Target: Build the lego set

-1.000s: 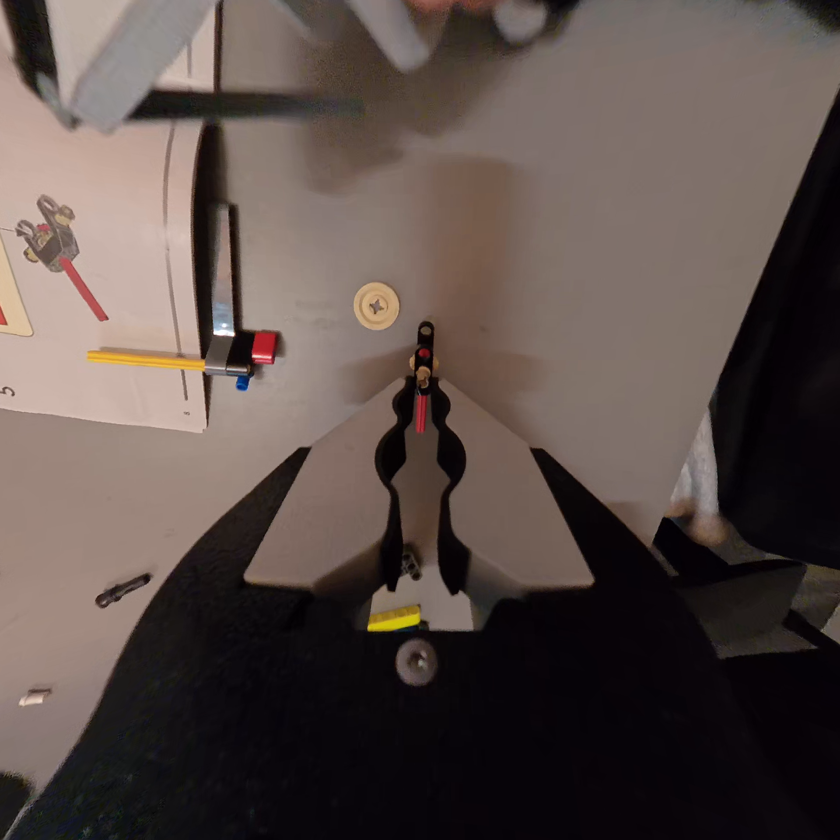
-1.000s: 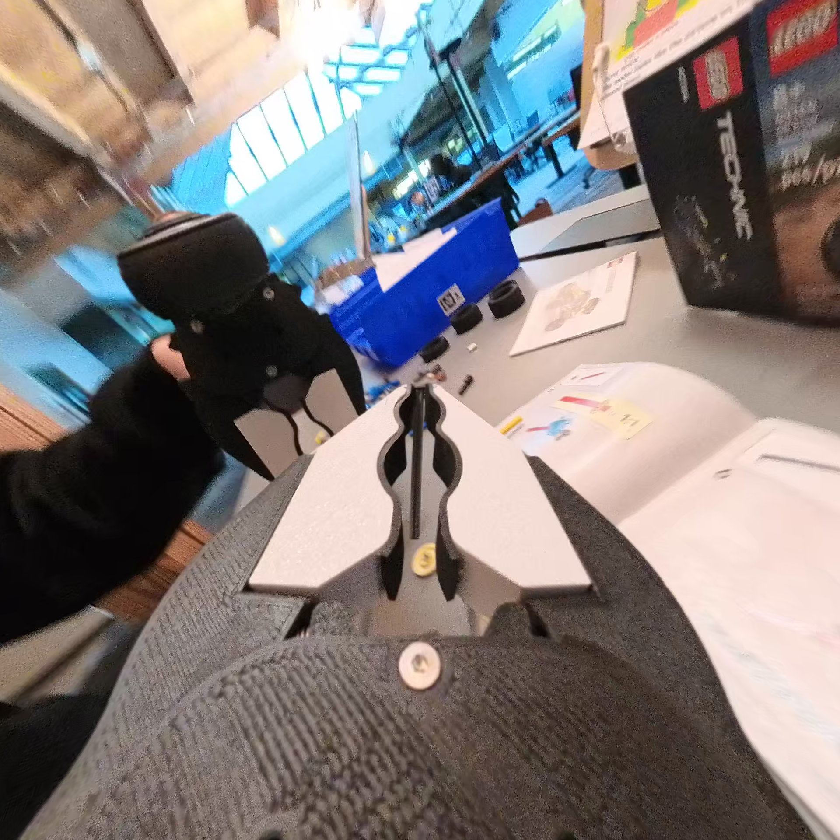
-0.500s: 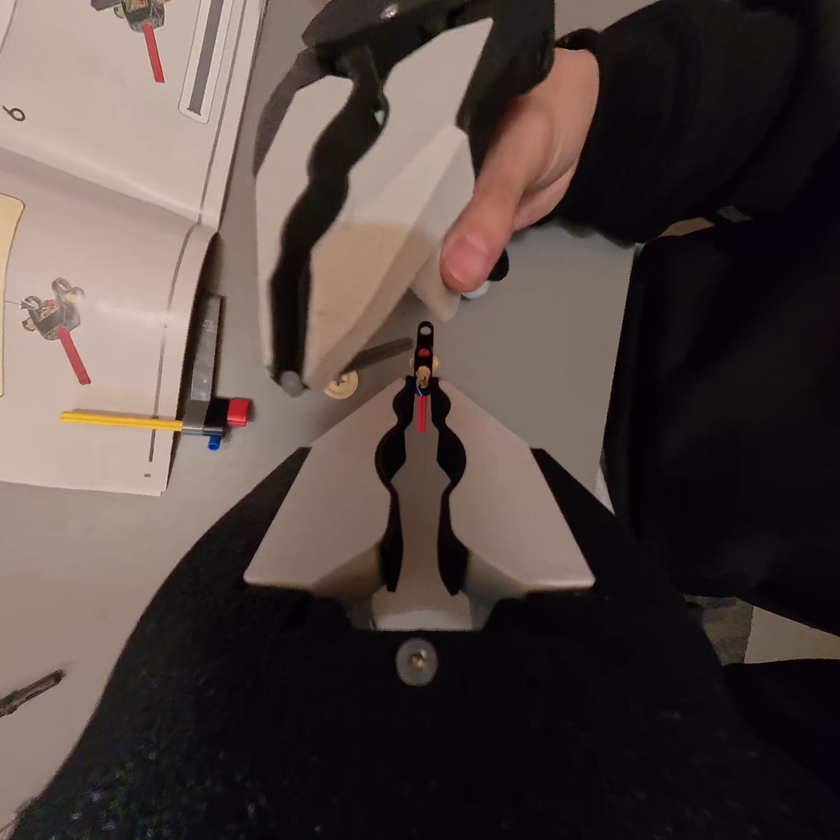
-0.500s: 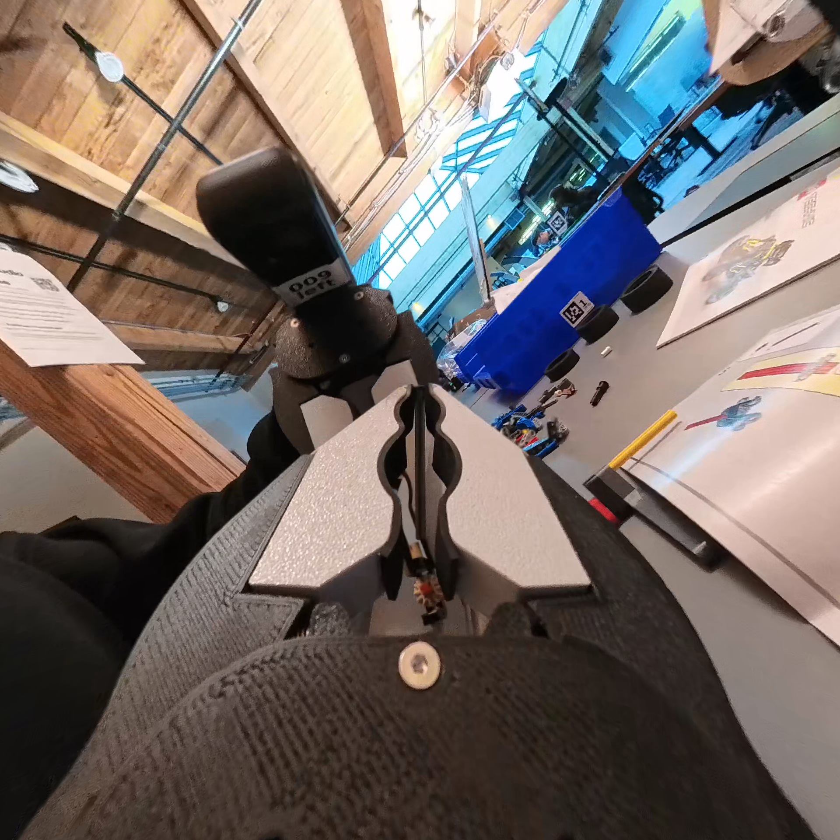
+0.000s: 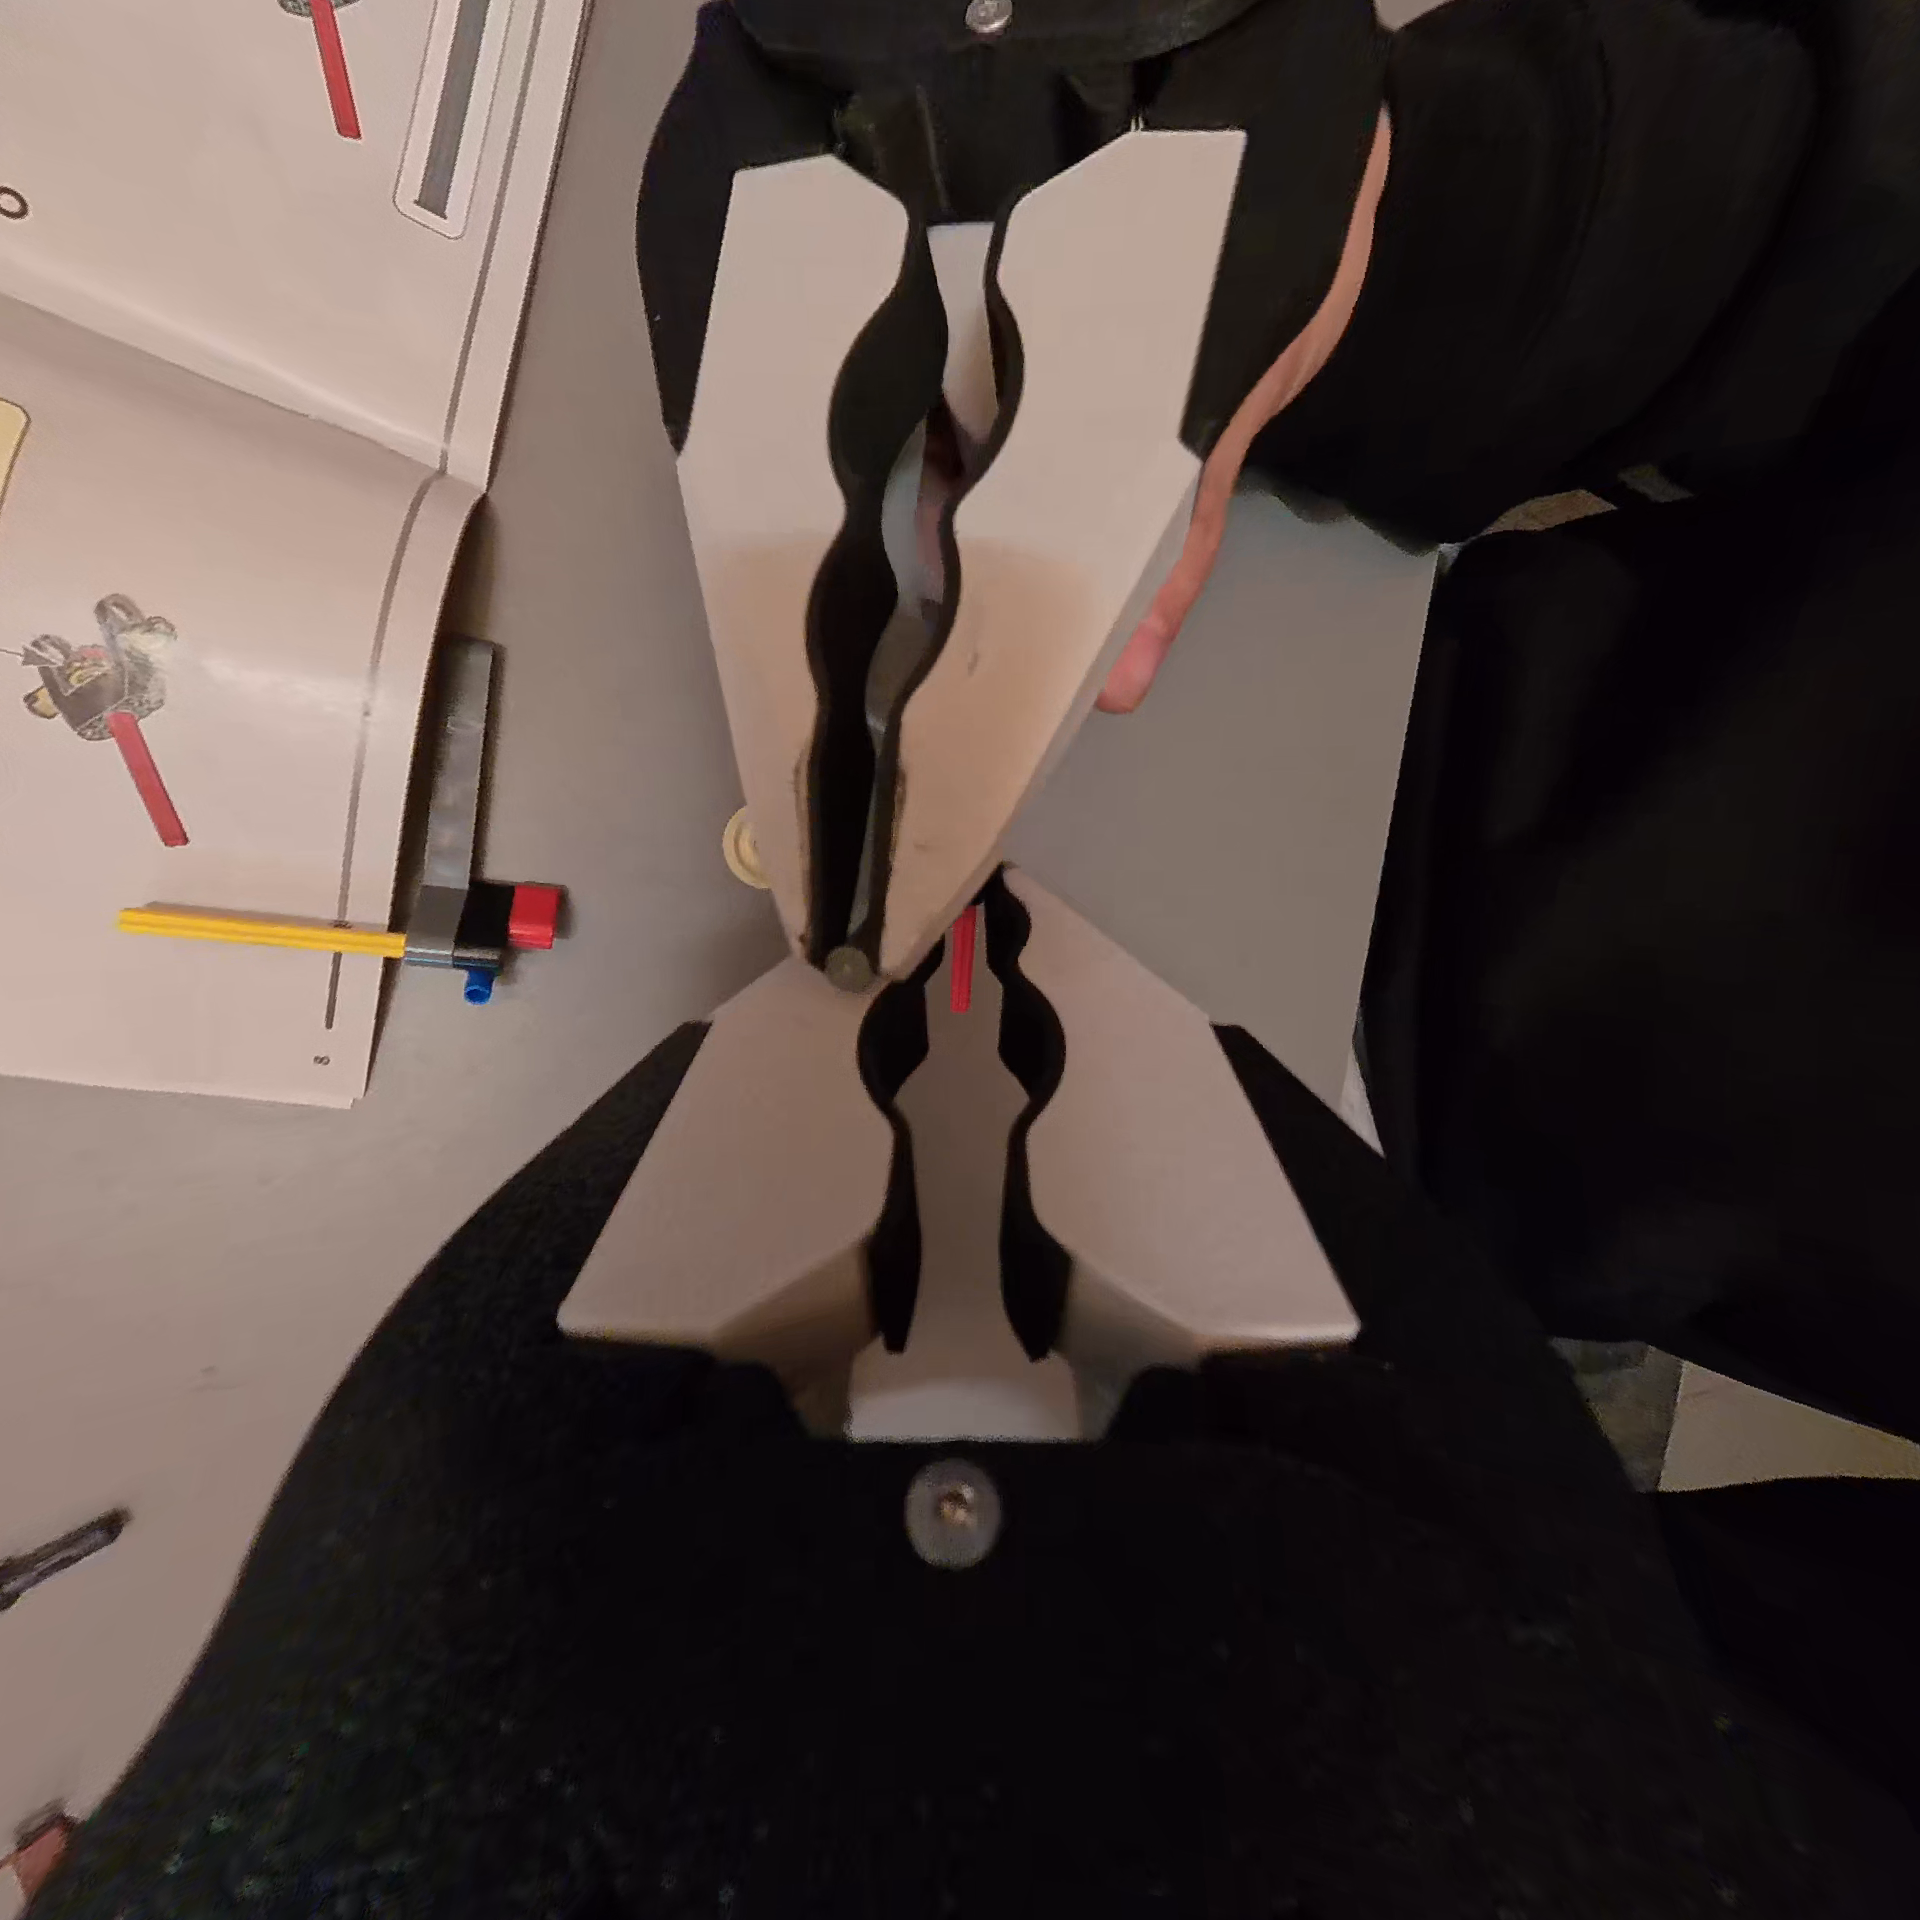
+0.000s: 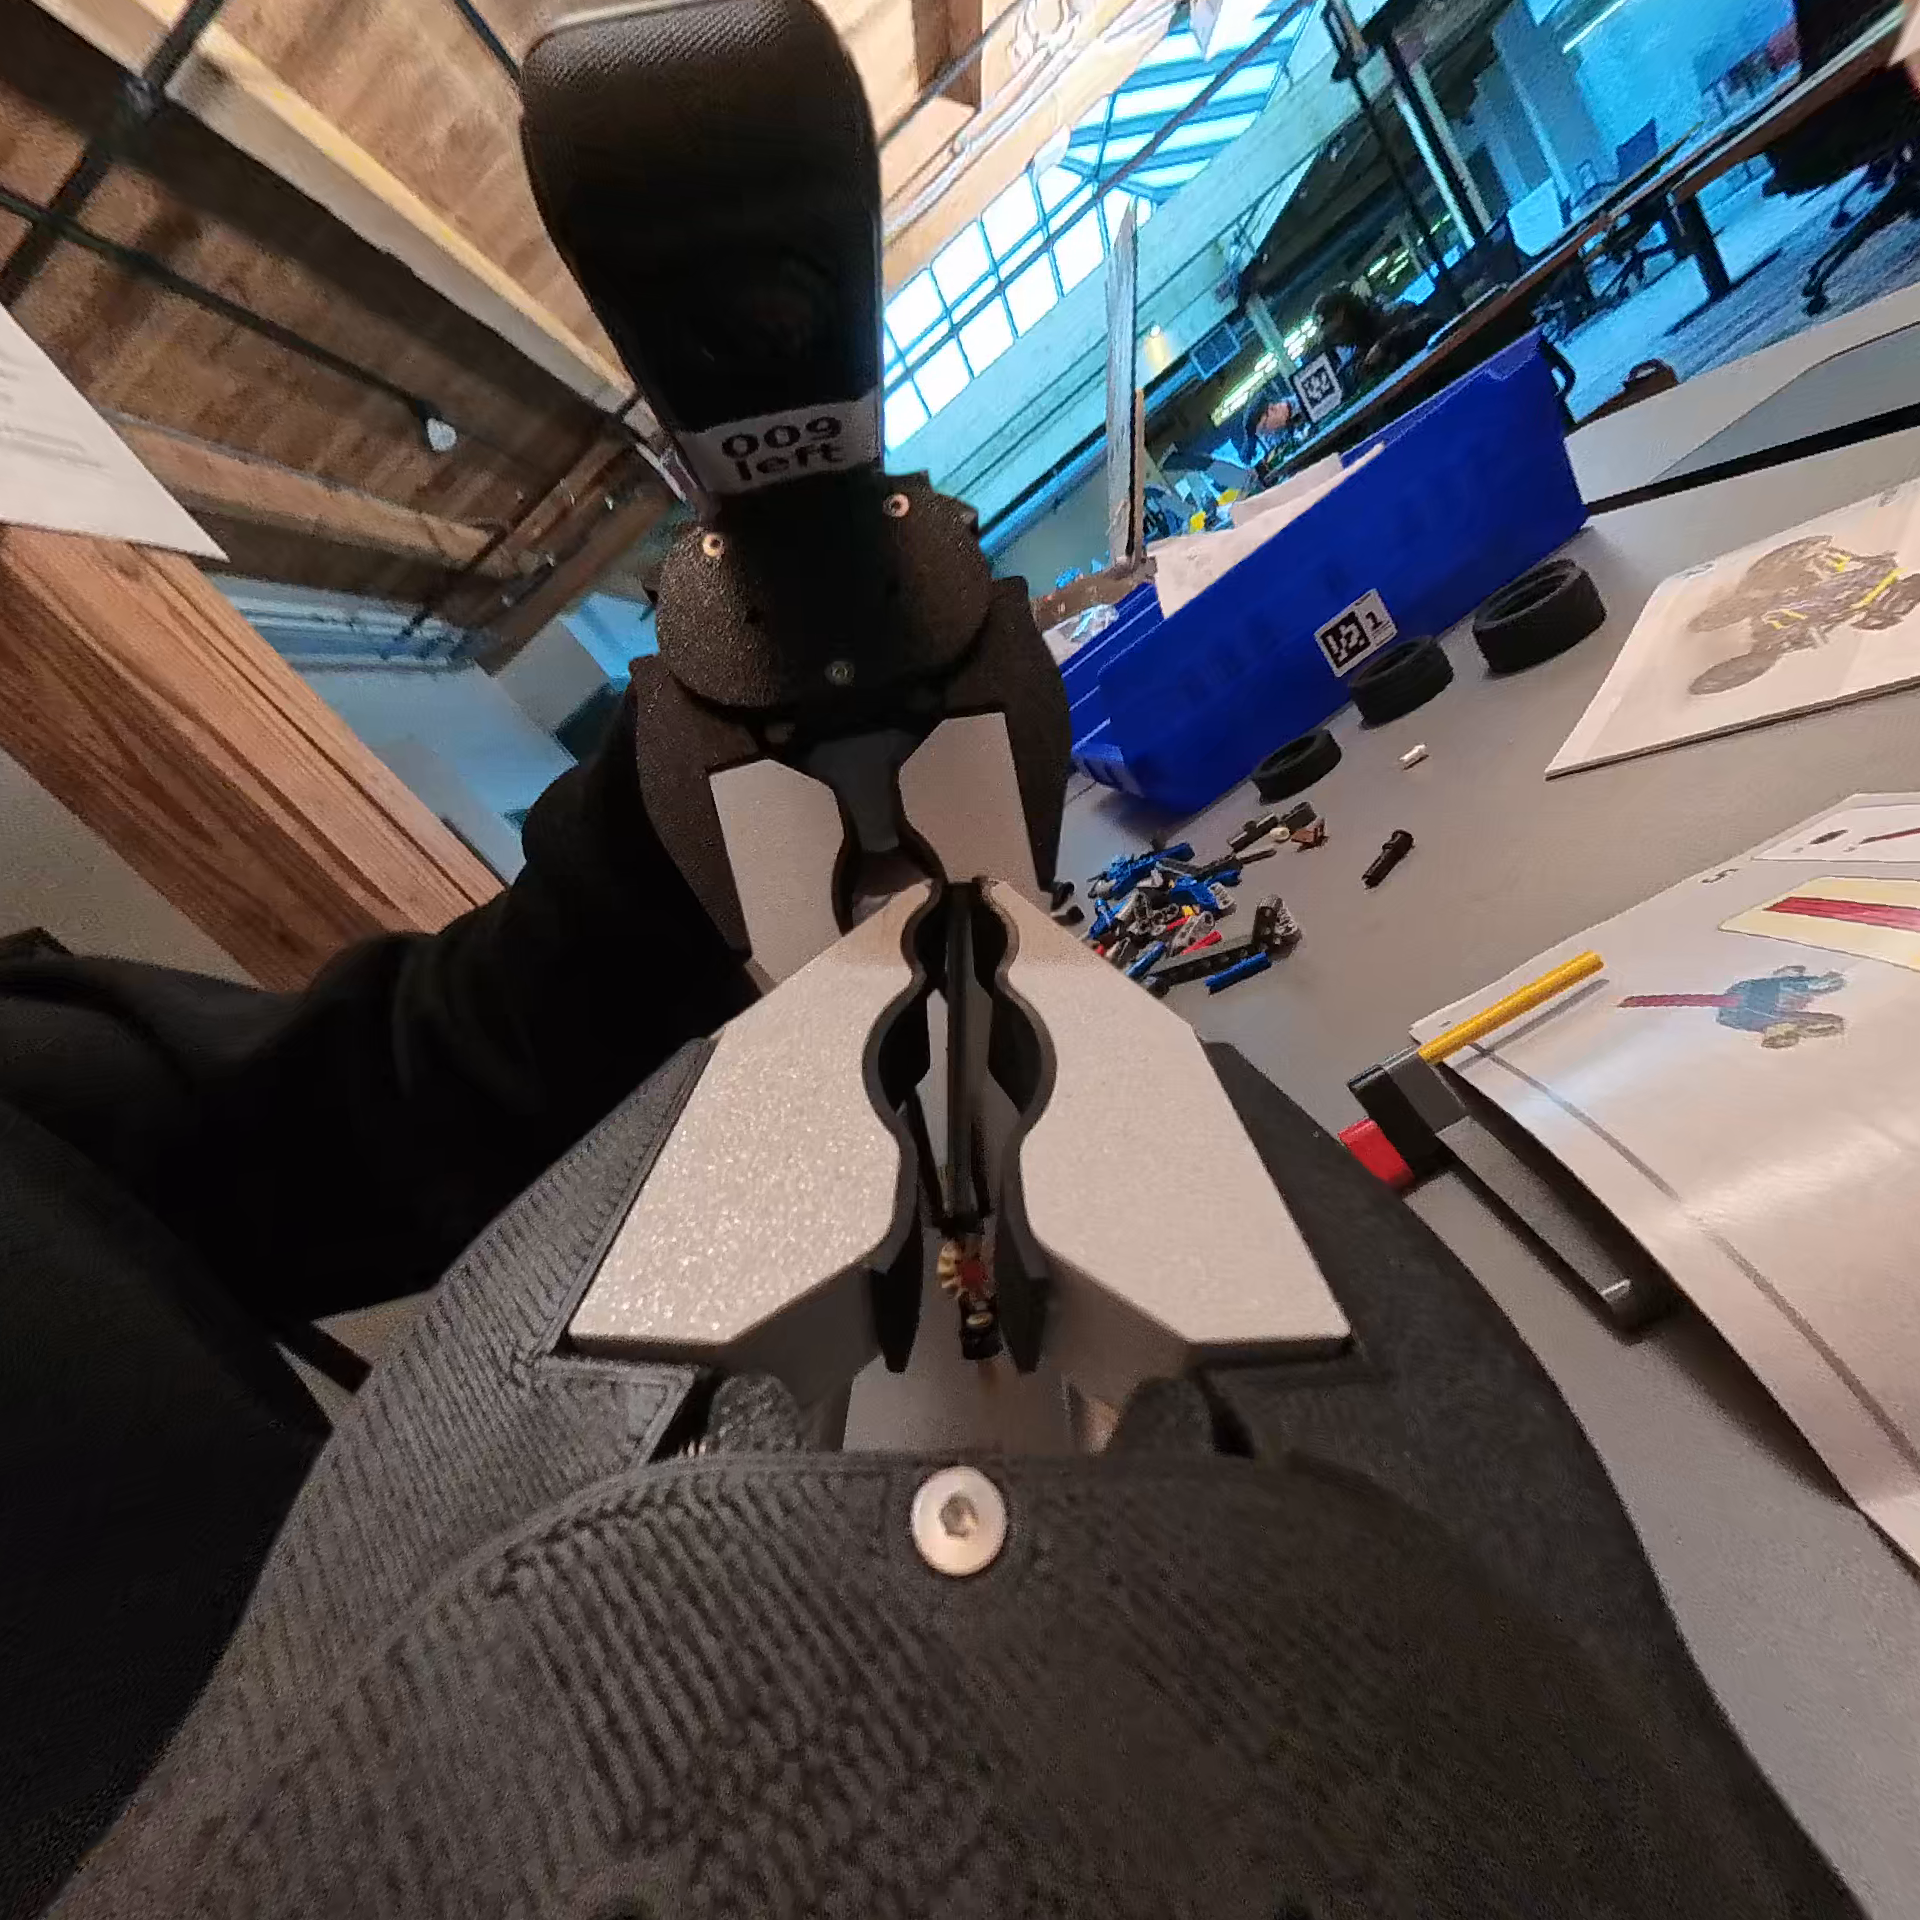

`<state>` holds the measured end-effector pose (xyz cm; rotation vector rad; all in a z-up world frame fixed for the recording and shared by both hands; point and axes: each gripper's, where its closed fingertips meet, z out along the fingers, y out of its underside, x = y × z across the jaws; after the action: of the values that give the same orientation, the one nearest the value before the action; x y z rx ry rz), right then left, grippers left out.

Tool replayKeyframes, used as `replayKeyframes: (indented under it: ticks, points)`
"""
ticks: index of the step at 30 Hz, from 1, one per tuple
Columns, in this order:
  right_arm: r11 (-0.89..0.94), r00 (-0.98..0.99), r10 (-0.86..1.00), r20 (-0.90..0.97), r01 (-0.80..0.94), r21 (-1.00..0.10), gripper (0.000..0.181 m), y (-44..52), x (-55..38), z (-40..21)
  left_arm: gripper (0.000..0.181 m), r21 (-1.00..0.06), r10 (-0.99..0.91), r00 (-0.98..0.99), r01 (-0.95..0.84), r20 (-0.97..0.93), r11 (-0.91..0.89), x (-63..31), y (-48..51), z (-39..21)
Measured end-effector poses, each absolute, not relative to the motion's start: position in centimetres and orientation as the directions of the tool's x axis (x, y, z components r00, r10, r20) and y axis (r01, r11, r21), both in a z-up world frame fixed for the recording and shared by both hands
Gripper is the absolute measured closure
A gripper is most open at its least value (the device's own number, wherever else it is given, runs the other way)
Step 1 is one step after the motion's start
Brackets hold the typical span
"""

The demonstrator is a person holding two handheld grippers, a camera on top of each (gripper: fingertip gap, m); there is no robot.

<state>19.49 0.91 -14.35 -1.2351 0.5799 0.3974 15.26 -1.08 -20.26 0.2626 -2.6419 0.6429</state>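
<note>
My left gripper (image 5: pixel 961 935) is shut on a small assembly with a red axle (image 5: pixel 963 971); its front end is hidden behind my right gripper (image 5: pixel 852 961). The right gripper points toward me from the top of the left wrist view, tip to tip with the left. In the right wrist view the right gripper (image 6: pixel 961 896) is shut on a long black axle (image 6: pixel 961 1039). Through its finger gap I see the assembly's tan gear and red part (image 6: pixel 966 1278). The left gripper (image 6: pixel 888 862) faces it just beyond.
An open instruction booklet (image 5: pixel 208 623) lies left, beside a grey beam with yellow axle, red and blue parts (image 5: pixel 457 925). A tan round piece (image 5: pixel 743 847) is half hidden. A blue bin (image 6: pixel 1351 582), tyres (image 6: pixel 1538 613) and loose pieces (image 6: pixel 1174 914) lie farther off. The table edge (image 5: pixel 1434 727) is at right.
My right gripper has swung in with the black axle and now meets the left gripper tip to tip. The left gripper still holds the small assembly.
</note>
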Motion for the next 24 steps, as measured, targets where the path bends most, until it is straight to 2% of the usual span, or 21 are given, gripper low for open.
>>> replayKeyframes:
  ticks: [1, 5, 11, 17, 24]
  points:
    - [0.276, 0.798, -0.028, -0.603, -0.573, -0.772, 0.179, 0.9, 19.4, -14.4, 0.177, -0.398, -0.084, -0.900, -0.272, 0.429, 0.876, 15.2, -1.1, -20.3]
    - [0.248, 0.820, -0.030, -0.571, -0.548, -0.799, 0.179, 0.7, 19.0, -14.3, 0.176, -0.414, -0.077, -0.897, -0.276, 0.436, 0.868, 15.2, -1.2, -20.3]
    - [0.316, 0.785, -0.026, -0.619, -0.581, -0.750, 0.180, -1.0, 20.1, -13.9, 0.176, -0.461, -0.074, -0.904, -0.283, 0.420, 0.841, 15.7, -1.1, -19.7]
    - [0.231, 0.839, -0.094, -0.536, -0.506, -0.831, 0.179, -1.1, 19.7, -14.0, 0.177, -0.455, -0.083, -0.927, -0.257, 0.367, 0.852, 16.1, -0.9, -20.1]
    - [0.136, 0.855, -0.176, -0.488, -0.470, -0.872, 0.179, -1.3, 19.9, -15.7, 0.177, -0.466, -0.104, -0.976, -0.183, 0.189, 0.866, 17.6, -0.8, -21.4]
